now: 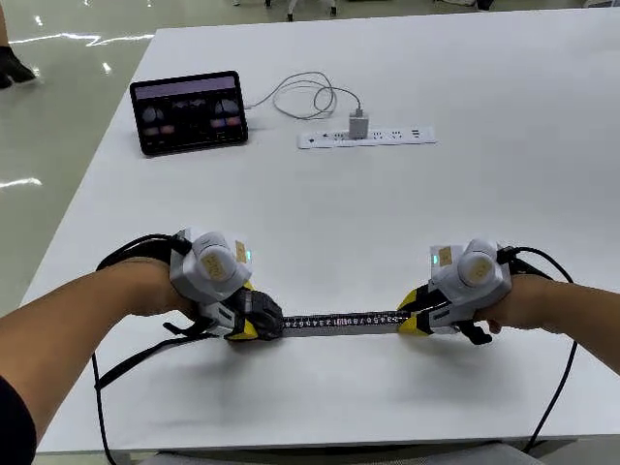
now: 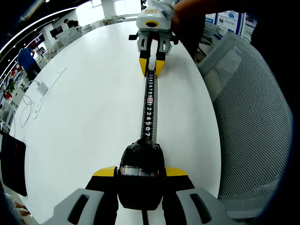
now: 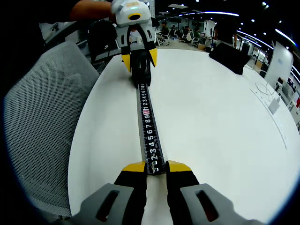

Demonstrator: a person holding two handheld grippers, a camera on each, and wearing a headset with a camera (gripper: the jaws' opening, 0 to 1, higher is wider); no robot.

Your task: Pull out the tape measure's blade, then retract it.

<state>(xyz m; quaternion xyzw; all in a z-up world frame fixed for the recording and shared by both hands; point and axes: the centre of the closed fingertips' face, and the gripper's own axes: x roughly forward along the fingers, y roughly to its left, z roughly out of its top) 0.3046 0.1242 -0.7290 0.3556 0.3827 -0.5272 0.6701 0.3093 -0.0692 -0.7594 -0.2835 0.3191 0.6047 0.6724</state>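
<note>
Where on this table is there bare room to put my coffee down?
The widest bare patch is the middle of the table, between the power strip and the pulled-out blade. Right of the power strip is bare too. Crowded: the near edge, where the left gripper and right gripper hold the tape measure, and the far left, with tablet and cable.
</note>
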